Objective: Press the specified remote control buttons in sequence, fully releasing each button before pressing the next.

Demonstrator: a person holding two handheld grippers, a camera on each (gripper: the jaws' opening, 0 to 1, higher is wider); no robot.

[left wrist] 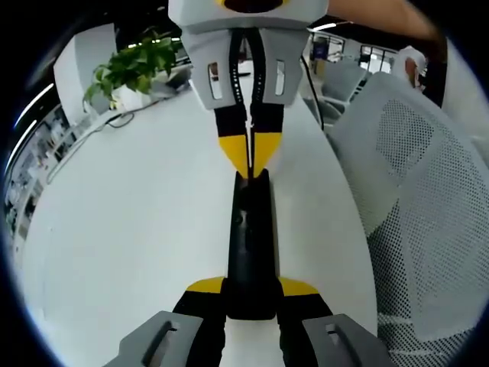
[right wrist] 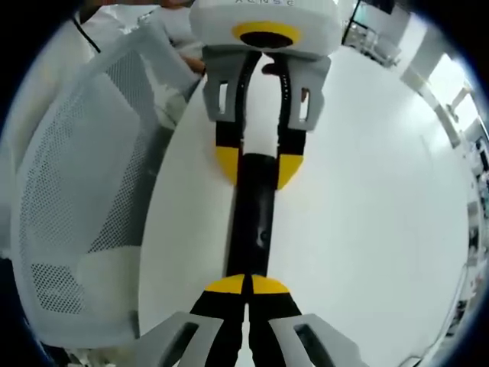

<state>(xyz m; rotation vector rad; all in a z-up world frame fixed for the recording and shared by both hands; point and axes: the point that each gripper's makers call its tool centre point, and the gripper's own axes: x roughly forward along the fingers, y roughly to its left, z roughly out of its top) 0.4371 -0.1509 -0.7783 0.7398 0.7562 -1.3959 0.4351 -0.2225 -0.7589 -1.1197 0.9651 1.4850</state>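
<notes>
A slim black remote control [left wrist: 248,245] lies lengthwise on the white table [left wrist: 130,229] between the two grippers, which face each other. My left gripper [left wrist: 250,287] is shut on the remote's near end, a yellow-tipped jaw on each side. My right gripper [left wrist: 248,162] comes down from the top of the left gripper view, shut, its joined yellow tips touching the remote's far end. In the right gripper view the remote [right wrist: 250,222] runs up from my shut right gripper [right wrist: 247,281] to the left gripper [right wrist: 257,167], which clamps its other end. The table [right wrist: 367,199] spreads to the right.
A white mesh office chair [left wrist: 428,206] stands against the table's edge, and is at the left in the right gripper view [right wrist: 76,191]. A green potted plant [left wrist: 134,69] and a cable [left wrist: 99,126] sit at the table's far end. Bare tabletop lies on the side away from the chair.
</notes>
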